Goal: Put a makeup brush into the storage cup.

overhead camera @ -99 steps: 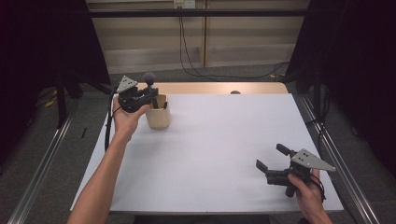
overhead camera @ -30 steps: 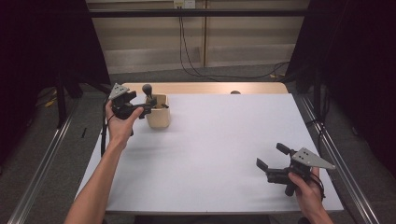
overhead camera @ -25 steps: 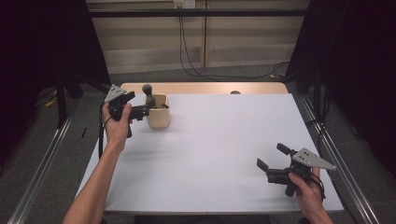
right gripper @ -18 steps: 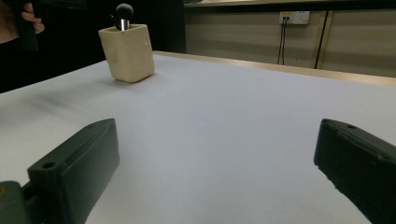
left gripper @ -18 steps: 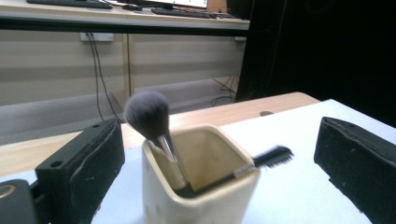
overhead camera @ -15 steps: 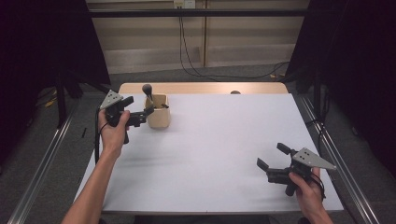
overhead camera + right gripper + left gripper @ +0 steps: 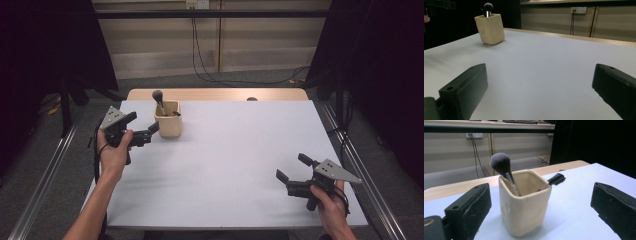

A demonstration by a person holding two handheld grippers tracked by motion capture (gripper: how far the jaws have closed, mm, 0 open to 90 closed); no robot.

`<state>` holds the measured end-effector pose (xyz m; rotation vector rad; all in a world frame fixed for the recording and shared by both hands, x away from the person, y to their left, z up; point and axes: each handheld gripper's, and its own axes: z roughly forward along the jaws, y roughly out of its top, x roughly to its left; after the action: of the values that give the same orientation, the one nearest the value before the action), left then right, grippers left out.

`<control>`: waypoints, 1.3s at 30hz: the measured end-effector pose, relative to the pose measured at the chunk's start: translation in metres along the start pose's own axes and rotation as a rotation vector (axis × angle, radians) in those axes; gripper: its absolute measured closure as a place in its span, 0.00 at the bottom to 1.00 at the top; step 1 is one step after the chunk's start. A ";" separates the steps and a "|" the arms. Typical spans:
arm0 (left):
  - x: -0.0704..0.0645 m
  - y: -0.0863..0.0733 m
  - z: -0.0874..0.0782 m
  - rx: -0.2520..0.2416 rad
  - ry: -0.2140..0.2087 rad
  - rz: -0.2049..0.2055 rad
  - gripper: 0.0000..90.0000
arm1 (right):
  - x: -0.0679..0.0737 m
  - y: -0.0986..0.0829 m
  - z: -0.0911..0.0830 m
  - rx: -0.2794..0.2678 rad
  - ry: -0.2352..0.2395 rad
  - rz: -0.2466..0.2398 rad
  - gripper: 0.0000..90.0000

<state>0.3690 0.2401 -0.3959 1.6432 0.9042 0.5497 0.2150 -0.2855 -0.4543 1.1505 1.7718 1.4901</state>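
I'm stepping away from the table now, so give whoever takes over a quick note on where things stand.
Left tool: open, empty, beside the beige cup, not touching it.
Right tool: open, empty, low at the table's near right corner.
In the cup: a powder brush and a small spoolie brush, both leaning on its rim.
Done: both brushes sit in the cup.
Left: nothing lies loose on the table; probably just park the left tool.

2 black two-jaw grippers (image 7: 142, 131) (image 7: 295, 173), grey three-cornered top plates, trailing black cables, bare forearms

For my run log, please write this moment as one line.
left claw: open, beside cup | brushes: in cup | right claw: open, idle
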 end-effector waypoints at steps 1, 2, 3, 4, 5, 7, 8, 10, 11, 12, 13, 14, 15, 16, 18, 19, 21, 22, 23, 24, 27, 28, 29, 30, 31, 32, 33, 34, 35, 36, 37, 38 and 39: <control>0.000 -0.001 -0.002 -0.002 0.003 0.005 0.03 | 0.000 0.000 0.000 -0.002 -0.003 0.000 0.00; -0.001 -0.002 -0.003 0.002 0.004 0.004 0.03 | -0.001 0.000 -0.001 0.002 -0.003 0.001 0.00; -0.001 -0.003 -0.004 0.002 0.002 0.007 0.03 | -0.001 0.000 -0.001 0.001 -0.004 0.002 0.00; -0.002 -0.004 -0.006 0.000 0.002 0.010 0.03 | -0.001 0.000 -0.001 0.003 -0.003 0.002 0.00; -0.002 -0.005 -0.007 -0.003 0.000 0.011 0.02 | 0.000 0.000 -0.001 0.004 -0.002 0.002 0.00; -0.005 -0.006 -0.011 -0.013 -0.004 0.005 0.02 | 0.000 0.000 -0.002 -0.002 -0.004 0.003 0.00; -0.005 -0.007 -0.012 -0.010 -0.003 0.012 0.02 | 0.000 0.000 -0.003 0.001 -0.002 0.003 0.00; -0.008 -0.009 -0.015 -0.009 0.002 0.022 0.02 | 0.000 0.000 -0.003 0.001 -0.002 0.002 0.00; -0.008 -0.010 -0.016 -0.007 0.006 0.027 0.02 | 0.000 0.000 -0.003 0.000 -0.002 0.002 0.00; -0.009 -0.011 -0.018 -0.008 0.009 0.021 0.02 | 0.000 0.000 -0.002 -0.002 -0.002 0.002 0.00; -0.010 -0.012 -0.019 -0.008 0.002 0.021 0.02 | 0.000 0.000 -0.002 0.000 0.001 0.001 0.00; -0.010 -0.013 -0.021 -0.010 -0.003 0.020 0.02 | 0.000 0.000 -0.002 0.004 0.003 0.000 0.00; -0.012 -0.015 -0.022 -0.010 -0.005 0.020 0.02 | 0.000 0.000 -0.002 0.003 0.004 0.000 0.00; -0.012 -0.016 -0.024 -0.005 -0.004 0.027 0.02 | 0.000 0.000 -0.002 0.003 0.005 0.000 0.00; -0.014 -0.017 -0.028 -0.014 -0.008 0.021 0.02 | 0.000 0.000 -0.002 -0.001 0.003 0.000 0.00; -0.016 -0.018 -0.032 -0.044 0.002 0.030 0.02 | 0.000 0.000 -0.002 -0.001 0.003 0.001 0.00; -0.019 -0.019 -0.037 -0.047 0.000 0.024 0.02 | 0.001 0.000 -0.002 0.002 0.005 0.000 0.00; -0.019 -0.021 -0.038 -0.039 -0.018 0.009 0.02 | 0.001 0.000 -0.002 0.002 0.007 -0.001 0.00; -0.020 -0.022 -0.039 -0.034 -0.020 0.003 0.02 | 0.001 0.000 -0.001 0.002 0.006 -0.001 0.00; -0.022 -0.024 -0.042 -0.020 -0.014 0.016 0.02 | 0.001 0.000 -0.001 0.002 0.006 -0.003 0.00; -0.022 -0.031 -0.050 -0.017 -0.013 -0.001 0.02 | 0.001 0.000 -0.002 0.002 0.008 -0.002 0.00; -0.023 -0.033 -0.053 -0.009 -0.008 0.000 0.02 | 0.001 0.000 -0.002 0.006 0.006 -0.001 0.00; -0.023 -0.035 -0.056 -0.009 -0.002 0.004 0.02 | 0.001 0.000 -0.002 0.004 0.006 -0.004 0.00; -0.023 -0.036 -0.058 -0.011 0.002 0.002 0.02 | 0.001 0.000 -0.002 0.004 0.005 -0.001 0.00; -0.023 -0.037 -0.061 -0.010 -0.002 -0.008 0.02 | 0.001 0.000 -0.002 0.003 0.004 -0.001 0.00; -0.023 -0.038 -0.062 -0.009 -0.004 -0.012 0.02 | 0.001 0.000 -0.002 0.004 0.003 -0.001 0.00; -0.023 -0.038 -0.065 -0.005 -0.005 -0.017 0.02 | 0.001 0.000 -0.002 0.004 0.002 -0.001 0.00; -0.023 -0.039 -0.066 -0.002 -0.007 -0.020 0.02 | 0.001 0.000 -0.003 0.004 0.003 -0.002 0.00; -0.024 -0.039 -0.067 -0.002 -0.005 -0.026 0.02 | 0.001 0.000 -0.003 0.006 0.003 -0.001 0.00; -0.025 -0.041 -0.069 0.003 0.005 -0.032 0.02 | 0.001 0.000 -0.003 0.007 0.003 0.000 0.00; -0.027 -0.042 -0.070 0.000 0.009 -0.026 0.02 | 0.001 0.000 -0.003 0.008 0.003 0.000 0.00; -0.029 -0.042 -0.071 -0.001 0.008 -0.019 0.02 | 0.001 0.000 -0.003 0.008 0.004 0.000 0.00; -0.030 -0.043 -0.073 0.000 0.006 -0.015 0.02 | 0.001 0.000 -0.003 0.008 0.003 0.000 0.00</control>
<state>0.2841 0.2630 -0.4146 1.6346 0.9207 0.5443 0.2121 -0.2857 -0.4539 1.1525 1.7821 1.4867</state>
